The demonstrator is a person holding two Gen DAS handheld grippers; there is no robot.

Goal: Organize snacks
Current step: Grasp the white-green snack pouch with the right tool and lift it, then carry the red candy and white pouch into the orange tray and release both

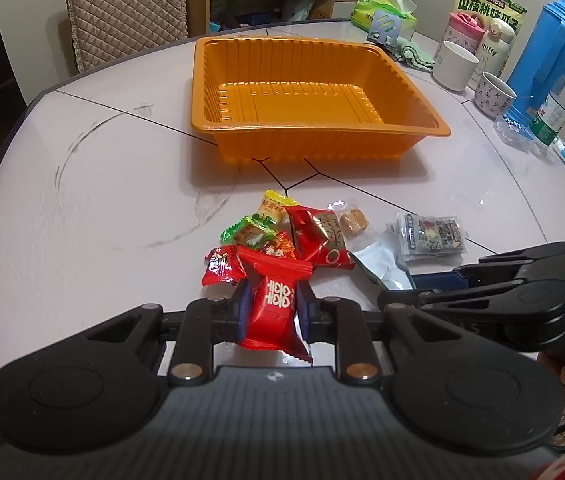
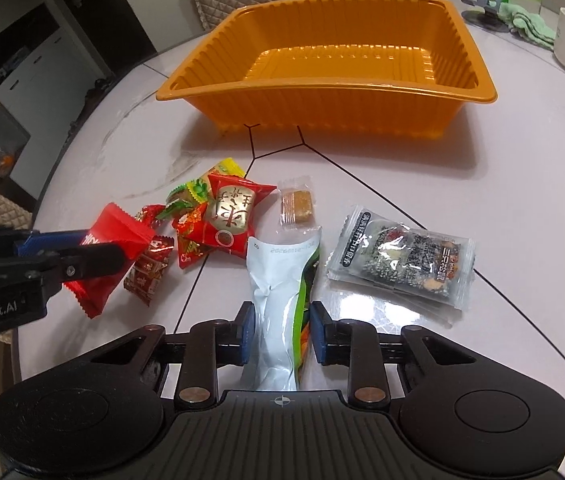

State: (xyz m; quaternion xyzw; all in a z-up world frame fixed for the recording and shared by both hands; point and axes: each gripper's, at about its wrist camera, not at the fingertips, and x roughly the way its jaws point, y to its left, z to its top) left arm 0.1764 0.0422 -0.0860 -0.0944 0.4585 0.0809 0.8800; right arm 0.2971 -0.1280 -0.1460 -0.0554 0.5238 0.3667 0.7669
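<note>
One ribbed, glossy orange plastic tray (image 1: pixel 314 128) sits empty on the pale marble-look table (image 1: pixel 102 184), crinkly snack packets (image 2: pixel 218 216) heaped just before it, while the left gripper (image 1: pixel 272 308) pinches a red foil candy (image 1: pixel 274 304) and the right gripper (image 2: pixel 280 328) clamps a white pouch (image 2: pixel 278 300).

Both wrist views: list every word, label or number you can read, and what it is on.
"miffy": white bottle by the mugs.
"山核桃味": green snack box behind the bottle.
"囍": red candy packet in the left tongs.
"Robot.AI", start cut off: left tongs' body, right wrist view.
Date stamp on the white pouch in the right tongs: too blurred.
Grey seaweed packet print: too small.
</note>
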